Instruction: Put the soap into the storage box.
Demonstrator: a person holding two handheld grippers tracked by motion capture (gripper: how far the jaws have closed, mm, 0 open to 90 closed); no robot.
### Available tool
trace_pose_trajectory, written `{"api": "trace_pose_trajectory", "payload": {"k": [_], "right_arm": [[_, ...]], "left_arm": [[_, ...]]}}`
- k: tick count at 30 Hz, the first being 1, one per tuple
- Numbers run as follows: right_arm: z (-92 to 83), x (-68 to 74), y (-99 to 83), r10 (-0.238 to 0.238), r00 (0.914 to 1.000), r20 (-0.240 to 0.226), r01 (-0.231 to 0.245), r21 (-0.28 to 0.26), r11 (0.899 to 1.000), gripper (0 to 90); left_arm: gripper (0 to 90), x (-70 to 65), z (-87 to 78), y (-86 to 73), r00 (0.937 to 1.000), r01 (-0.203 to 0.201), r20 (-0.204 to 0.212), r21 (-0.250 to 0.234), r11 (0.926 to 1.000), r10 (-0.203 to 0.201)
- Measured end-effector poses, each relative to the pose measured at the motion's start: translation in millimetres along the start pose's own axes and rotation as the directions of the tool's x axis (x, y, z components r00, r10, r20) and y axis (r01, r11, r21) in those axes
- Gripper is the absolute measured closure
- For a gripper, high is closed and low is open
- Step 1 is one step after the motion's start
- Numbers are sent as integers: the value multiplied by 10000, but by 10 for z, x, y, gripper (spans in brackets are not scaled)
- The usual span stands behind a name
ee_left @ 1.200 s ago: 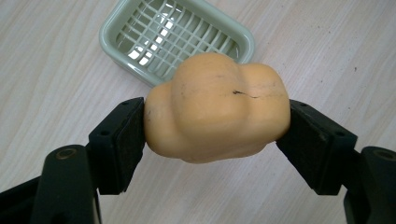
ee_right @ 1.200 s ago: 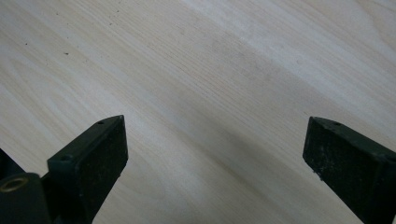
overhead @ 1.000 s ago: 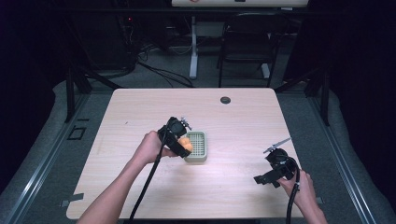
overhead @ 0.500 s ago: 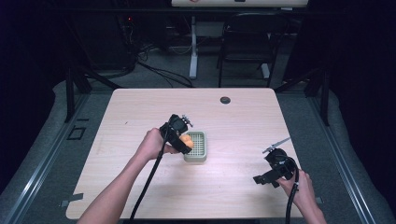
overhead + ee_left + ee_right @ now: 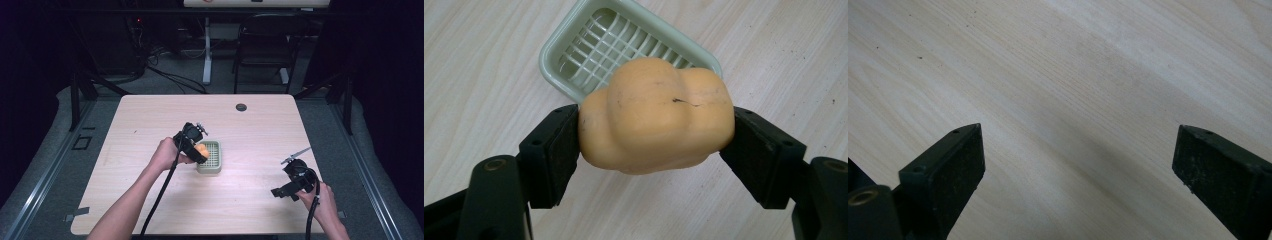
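Observation:
My left gripper (image 5: 199, 150) (image 5: 655, 137) is shut on an orange, lumpy squash-shaped piece (image 5: 656, 114) (image 5: 201, 149), pressed between both pads. It hangs just above the left edge of a pale green slotted tray (image 5: 212, 158) (image 5: 574, 37) near the table's middle. My right gripper (image 5: 282, 193) (image 5: 1078, 165) rests low at the table's front right, jaws wide apart over bare wood with nothing between them.
The light wooden table (image 5: 150, 120) has a small dark round cap (image 5: 241, 107) near its far edge. A black chair (image 5: 265, 45) and stand legs sit on the floor beyond the table. Cables trail from both grippers toward the front edge.
The left gripper with the orange piece has shifted slightly toward the green tray. The right gripper has stayed where it was.

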State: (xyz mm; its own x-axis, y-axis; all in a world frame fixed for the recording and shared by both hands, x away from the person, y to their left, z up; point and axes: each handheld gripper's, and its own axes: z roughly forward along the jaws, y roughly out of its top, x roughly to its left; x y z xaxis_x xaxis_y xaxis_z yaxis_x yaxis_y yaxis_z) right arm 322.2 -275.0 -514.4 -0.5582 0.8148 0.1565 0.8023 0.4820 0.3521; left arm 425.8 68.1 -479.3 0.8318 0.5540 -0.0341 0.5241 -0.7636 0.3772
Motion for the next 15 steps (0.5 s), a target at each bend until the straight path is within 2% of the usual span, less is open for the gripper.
{"api": "trace_pose_trajectory", "payload": {"k": [15], "right_arm": [[-5, -16, -1, -110, 9998, 158, 108, 130, 9999, 62]], "left_arm": [[260, 53, 157, 129, 10000, -27, 52, 247, 9997, 25]]}}
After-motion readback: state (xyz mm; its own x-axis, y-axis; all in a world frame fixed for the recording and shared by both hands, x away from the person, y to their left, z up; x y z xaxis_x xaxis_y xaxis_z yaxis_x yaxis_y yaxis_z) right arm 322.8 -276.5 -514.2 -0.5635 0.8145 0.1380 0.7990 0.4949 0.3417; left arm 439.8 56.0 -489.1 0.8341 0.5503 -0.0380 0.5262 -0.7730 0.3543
